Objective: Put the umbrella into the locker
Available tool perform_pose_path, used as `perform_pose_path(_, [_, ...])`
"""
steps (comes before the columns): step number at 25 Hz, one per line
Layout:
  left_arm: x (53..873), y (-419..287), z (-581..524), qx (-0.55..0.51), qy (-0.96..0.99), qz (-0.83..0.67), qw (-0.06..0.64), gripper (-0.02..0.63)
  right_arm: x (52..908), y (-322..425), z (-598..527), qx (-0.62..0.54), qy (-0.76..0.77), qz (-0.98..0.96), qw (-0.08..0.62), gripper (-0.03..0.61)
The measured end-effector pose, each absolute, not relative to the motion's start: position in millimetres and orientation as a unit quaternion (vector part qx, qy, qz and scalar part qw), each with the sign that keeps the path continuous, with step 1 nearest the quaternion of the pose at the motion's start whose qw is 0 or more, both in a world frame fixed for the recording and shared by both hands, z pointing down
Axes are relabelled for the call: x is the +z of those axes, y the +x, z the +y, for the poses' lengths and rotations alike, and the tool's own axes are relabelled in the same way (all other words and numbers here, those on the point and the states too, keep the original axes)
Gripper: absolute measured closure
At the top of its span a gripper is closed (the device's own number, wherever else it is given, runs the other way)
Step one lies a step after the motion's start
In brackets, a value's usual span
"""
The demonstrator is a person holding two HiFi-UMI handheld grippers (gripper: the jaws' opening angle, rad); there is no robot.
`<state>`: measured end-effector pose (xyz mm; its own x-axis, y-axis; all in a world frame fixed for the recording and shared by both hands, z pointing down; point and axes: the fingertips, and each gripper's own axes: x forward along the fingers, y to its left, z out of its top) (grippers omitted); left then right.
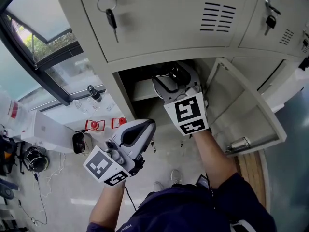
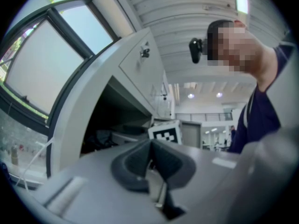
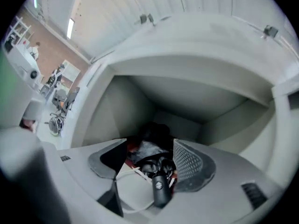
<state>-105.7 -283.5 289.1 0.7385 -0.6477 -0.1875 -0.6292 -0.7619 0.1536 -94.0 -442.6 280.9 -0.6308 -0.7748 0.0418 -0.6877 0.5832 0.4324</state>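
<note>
The folded black umbrella [image 3: 156, 167] lies inside the open locker compartment [image 3: 187, 97], its handle end towards me. My right gripper [image 3: 150, 147] is at the mouth of the compartment, jaws wide open on either side of the umbrella, and the pads do not press on it. In the head view the right gripper [image 1: 175, 80] reaches into the dark opening [image 1: 140, 86]. My left gripper [image 1: 147, 124] hangs lower and to the left, outside the locker. In its own view the left gripper [image 2: 149, 158] is shut, with nothing between its pads.
The compartment's door [image 1: 246, 115] stands swung open on the right. A key [image 1: 111, 19] hangs in the closed door above, another key [image 1: 270, 21] further right. A window frame [image 1: 34, 62], a white box [image 1: 46, 129] and small bottles [image 1: 95, 125] are at the left.
</note>
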Motion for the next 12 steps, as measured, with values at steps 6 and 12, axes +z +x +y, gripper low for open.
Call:
perform_pose_path(6, [289.6,-105.4,-258.7,-0.117,0.932,-0.340,0.043,0.611,272.1,-80.1,-381.5,-0.168,0.389,-0.903,0.064,0.325])
perform_pose_path(12, [296.3,-109.4,-233.2,-0.118,0.932,-0.340,0.049,0.611,274.1,-63.1,-323.8,-0.127,0.360,-0.924,0.020,0.470])
